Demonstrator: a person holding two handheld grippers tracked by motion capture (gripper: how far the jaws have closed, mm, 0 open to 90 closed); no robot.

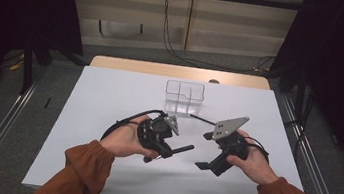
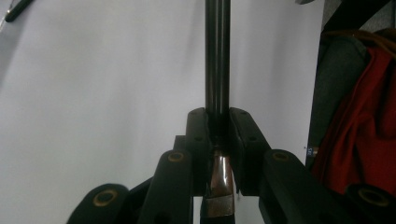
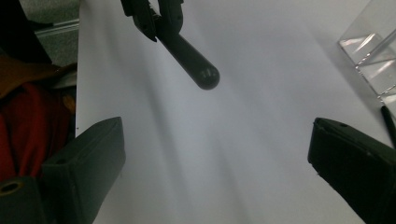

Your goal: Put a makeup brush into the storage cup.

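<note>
Nearest, at the bottom of the high view, two forearms in rust-orange sleeves are seen coming in, each hand holding a tool. Left of the frame's centre, the left tool is clamped on a dark pen, which juts from its jaws toward the right, above the white table. From the left gripper view the same pen is seen running straight up the middle of the frame, pinched between the two closed black jaws, with a glossy brownish section of it visible below the grip. Right of centre in the high view, the right tool is held with a grey three-cornered plate on top; its jaws are spread wide and hold nothing, as is plain in the right gripper view, where they stand at the lower left and lower right corners. Between them, in the upper part of that view, the pen's rounded end is seen pointing toward the camera. Farther off, above centre in the high view, a clear plastic divided box stands on the table, with a second dark pen lying just beside it.
</note>
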